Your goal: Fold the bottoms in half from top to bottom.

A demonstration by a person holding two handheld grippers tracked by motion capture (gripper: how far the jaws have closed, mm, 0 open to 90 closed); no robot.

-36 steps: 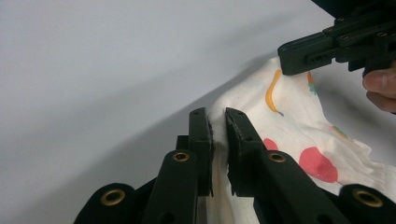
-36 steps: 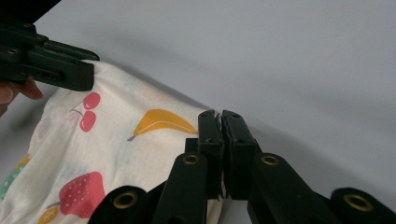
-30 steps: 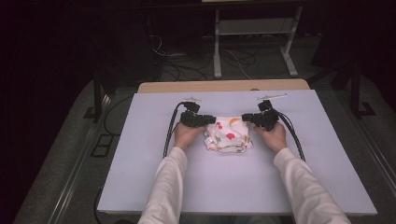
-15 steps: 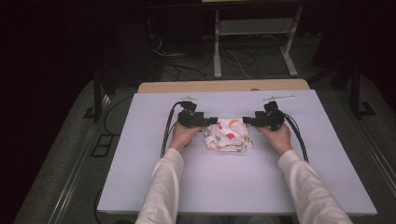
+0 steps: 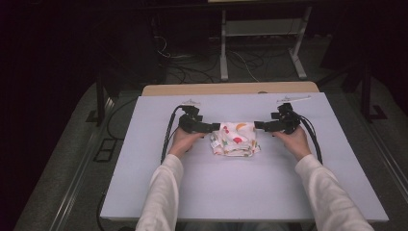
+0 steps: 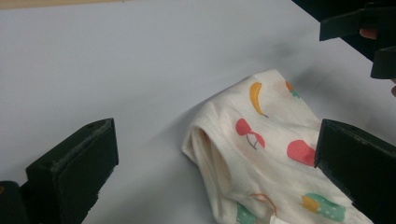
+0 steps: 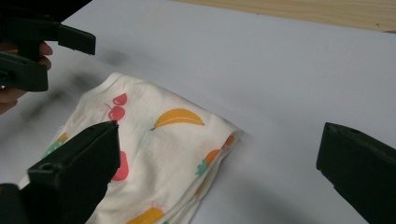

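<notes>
Dark floor and a tangle of cables surround the bench [image 5: 144, 192], whose pale top has a wooden strip [image 5: 231, 88] along its far edge. Near the middle of the top lies a folded cloth [image 5: 235, 139], cream with a fruit print: bananas, cherries and strawberries show on it in both gripper views. Its layers are stacked, with the folded edges visible toward the left gripper view's camera.

The left gripper [image 5: 211, 127] sits just at the cloth's left edge, held in the person's left hand [image 5: 185, 142]. Its jaws have just been opening and now stand wide apart; in the left gripper view [image 6: 215, 154] one jaw is over bare bench and the other hangs by the printed top of the cloth, pressing on nothing.

The right gripper [image 5: 259, 125] is at the cloth's right side, a little apart from it, in the right hand [image 5: 293, 140]. Its jaws too have just been opening and gape wide; in the right gripper view [image 7: 219, 154] the cloth's corner lies between them, unheld.

Both white sleeves [image 5: 161, 202] reach in from the near edge.
</notes>
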